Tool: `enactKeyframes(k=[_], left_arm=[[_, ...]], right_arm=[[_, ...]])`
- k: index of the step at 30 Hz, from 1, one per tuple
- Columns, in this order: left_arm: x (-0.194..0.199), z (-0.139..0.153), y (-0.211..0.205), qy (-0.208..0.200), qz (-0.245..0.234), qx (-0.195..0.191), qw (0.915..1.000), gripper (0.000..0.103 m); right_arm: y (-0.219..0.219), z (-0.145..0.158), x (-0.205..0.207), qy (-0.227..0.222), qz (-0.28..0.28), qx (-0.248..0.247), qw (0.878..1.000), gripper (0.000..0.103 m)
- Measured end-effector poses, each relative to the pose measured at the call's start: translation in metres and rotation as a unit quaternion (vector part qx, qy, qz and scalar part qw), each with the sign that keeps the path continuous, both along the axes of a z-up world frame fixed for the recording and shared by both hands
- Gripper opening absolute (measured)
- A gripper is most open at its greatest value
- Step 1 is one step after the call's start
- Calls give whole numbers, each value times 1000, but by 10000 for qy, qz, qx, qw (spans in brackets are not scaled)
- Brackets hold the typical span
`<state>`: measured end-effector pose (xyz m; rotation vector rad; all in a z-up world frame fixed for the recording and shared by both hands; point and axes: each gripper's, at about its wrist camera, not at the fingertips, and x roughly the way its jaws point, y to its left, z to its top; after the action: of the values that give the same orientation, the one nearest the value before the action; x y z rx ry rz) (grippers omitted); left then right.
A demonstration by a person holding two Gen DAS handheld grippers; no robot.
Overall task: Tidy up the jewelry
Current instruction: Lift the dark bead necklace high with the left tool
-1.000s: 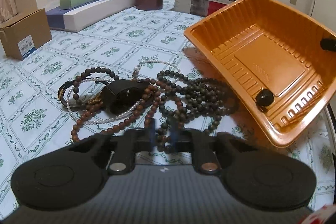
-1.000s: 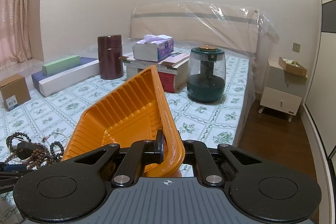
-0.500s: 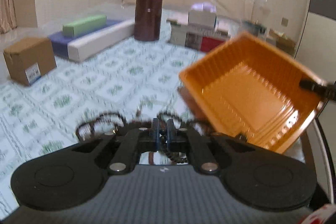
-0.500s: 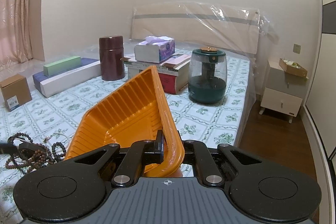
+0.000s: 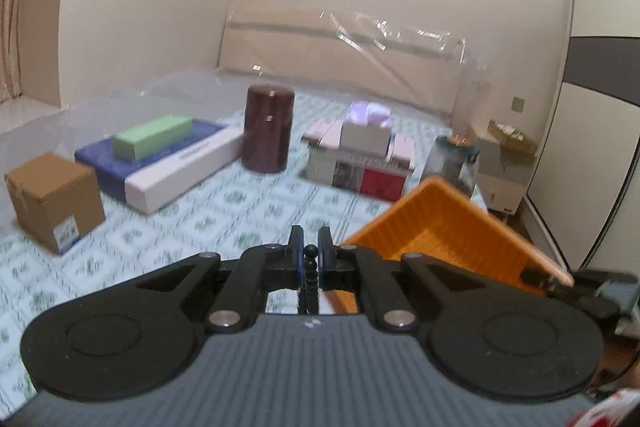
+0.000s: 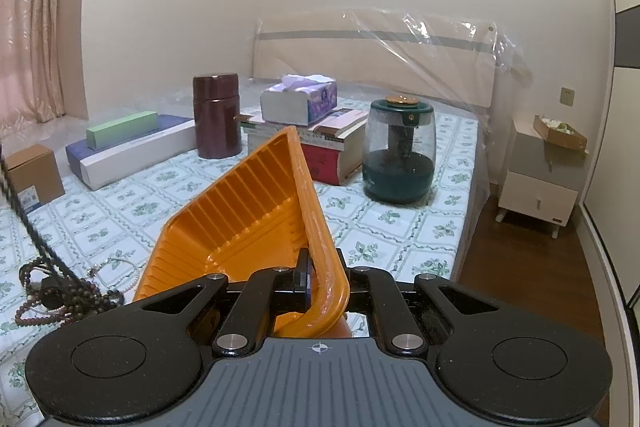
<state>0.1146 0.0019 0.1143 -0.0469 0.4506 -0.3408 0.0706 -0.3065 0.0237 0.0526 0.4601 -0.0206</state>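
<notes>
Across the lower half of both frames lies the bed (image 6: 224, 187) with its green-flowered sheet. At centre of my right view, the orange tray (image 6: 244, 223) tilts up, its near rim clamped in my right gripper (image 6: 320, 283). At lower left of that view, the jewelry heap (image 6: 60, 295) of dark beads and pearls rests on the sheet just left of the tray. From it a dark bead strand (image 5: 310, 279) rises taut to the left edge; in my left view it hangs pinched in my left gripper (image 5: 310, 251), jaws clenched on it.
</notes>
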Motion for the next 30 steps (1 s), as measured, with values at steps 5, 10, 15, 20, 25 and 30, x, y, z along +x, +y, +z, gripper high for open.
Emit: enactKeyframes(k=[5,10,15,20,25,30], left_arm=[[1,29,-2,-244,-82,-38,9997,5],[3,60,-2,-472,-169,-93,9987,5],[8,91,-8,-718,-353,-166,9967,5],[14,123,-19,-969,-535,-160,9937,5],[19,151,-34,-1179,-739,-206,9901,5],[23,178,-52,-1398,-924,-268,9855,5]], right_arm=[[0,0,0,-7,0,-2,10000,8],[1,0,0,-25,1,-17,10000,8],[2,2,0,-41,8,-23,10000,9],[3,2,0,-48,11,-21,10000,9],[4,3,-1,-55,11,-22,10000,9],[4,4,0,-59,9,-7,10000,9]])
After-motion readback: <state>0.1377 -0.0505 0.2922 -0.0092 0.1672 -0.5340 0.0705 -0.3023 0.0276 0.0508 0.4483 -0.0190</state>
